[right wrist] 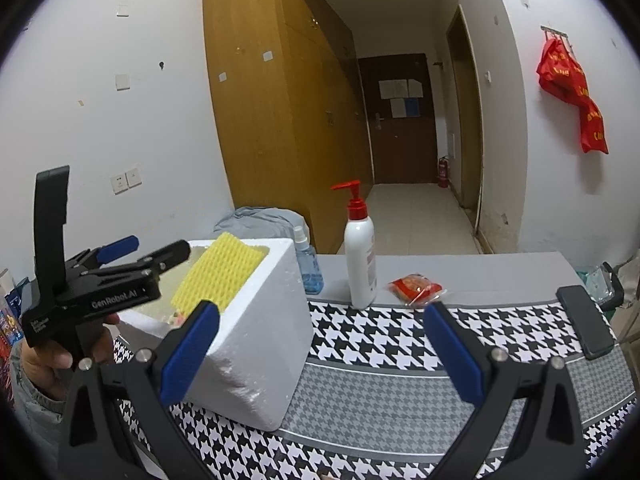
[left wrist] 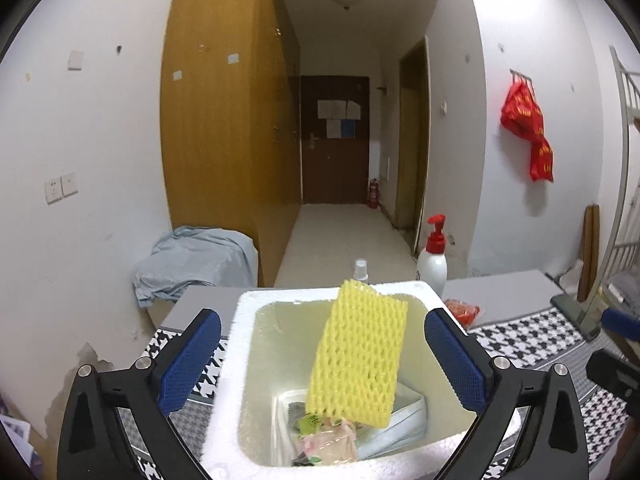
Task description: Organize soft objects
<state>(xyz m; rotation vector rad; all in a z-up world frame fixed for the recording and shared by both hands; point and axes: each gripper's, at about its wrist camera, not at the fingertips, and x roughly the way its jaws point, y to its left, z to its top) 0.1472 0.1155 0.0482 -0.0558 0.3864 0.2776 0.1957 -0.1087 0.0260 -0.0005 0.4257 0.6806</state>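
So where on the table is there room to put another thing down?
The checkered cloth is bare between the foam box and the phone. It's crowded at the back, by the lotion bottle and red packet, and inside the box.

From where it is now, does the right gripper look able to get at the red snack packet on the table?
Probably yes. The right gripper is open with nothing between its fingers, and the red snack packet lies ahead of it on bare table. The pump bottle stands to its left, clear of the path.

A home — wardrobe (left wrist: 224, 120), hallway door (left wrist: 335, 140), clothed table (right wrist: 400, 360).
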